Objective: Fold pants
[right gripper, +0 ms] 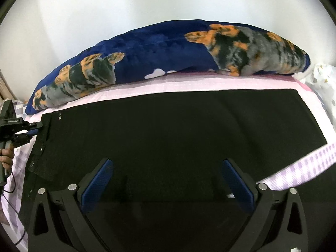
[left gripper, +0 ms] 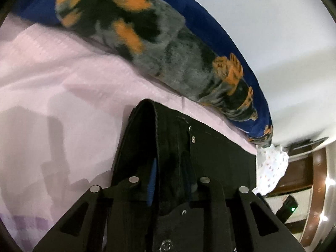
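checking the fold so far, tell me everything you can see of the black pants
The black pants look like dark denim, spread flat across the pink sheet, already doubled into one long panel. The waistband end, with metal rivets and a button, is pinched up in the shut left tool; its blue pads press the fabric. The open right tool hovers over the near edge. The blue blanket lies beyond, apart.

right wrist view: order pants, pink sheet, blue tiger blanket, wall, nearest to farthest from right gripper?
1. black pants: directly under the open right gripper.
2. pink sheet: strip beyond the pants' far edge.
3. blue tiger blanket: lying along the sheet's far side.
4. white wall: behind the blanket.
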The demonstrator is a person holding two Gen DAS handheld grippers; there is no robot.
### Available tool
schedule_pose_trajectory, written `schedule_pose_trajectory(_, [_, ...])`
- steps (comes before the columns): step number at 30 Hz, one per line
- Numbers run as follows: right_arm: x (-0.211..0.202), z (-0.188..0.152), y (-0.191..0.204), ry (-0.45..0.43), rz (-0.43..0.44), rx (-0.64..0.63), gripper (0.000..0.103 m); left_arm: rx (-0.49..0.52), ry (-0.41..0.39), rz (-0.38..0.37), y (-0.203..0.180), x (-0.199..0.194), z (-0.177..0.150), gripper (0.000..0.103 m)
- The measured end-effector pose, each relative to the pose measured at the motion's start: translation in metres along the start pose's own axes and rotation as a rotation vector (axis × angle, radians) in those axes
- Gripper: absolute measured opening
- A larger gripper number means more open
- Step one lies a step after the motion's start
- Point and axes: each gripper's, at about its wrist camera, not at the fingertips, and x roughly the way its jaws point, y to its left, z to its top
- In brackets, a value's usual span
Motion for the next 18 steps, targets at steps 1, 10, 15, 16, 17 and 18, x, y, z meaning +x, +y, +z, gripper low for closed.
schedule_pose_trajectory(1, [0.003,0.002,0.002,0.0,0.006,-0.003,0.103,0.0,0.003,-0.007,-0.001,0.001,0.002,0.018])
schedule_pose_trajectory(10, [0.026,0.02,0.007,-0.01,0.062,-0.058,0.103,-0.016,0.013,-0.026,-0.002,0.029,0.032,0.018])
schedule_pose_trajectory(15, [0.034,0.035,-0.006,-0.011,0.147,-0.087,0.103,-0.068,-0.038,-0.03,-0.001,0.033,0.033,0.013])
schedule_pose_trajectory(16, [0.037,0.04,-0.01,-0.005,0.163,-0.1,0.103,-0.051,-0.06,-0.02,-0.003,0.031,0.03,0.01])
schedule_pose_trajectory(17, [0.04,0.045,-0.014,0.005,0.182,-0.116,0.103,-0.029,-0.086,-0.01,-0.008,0.028,0.026,0.009])
schedule_pose_trajectory(18, [0.043,0.051,-0.018,0.018,0.199,-0.138,0.103,-0.001,-0.121,-0.006,-0.016,0.023,0.021,0.008])
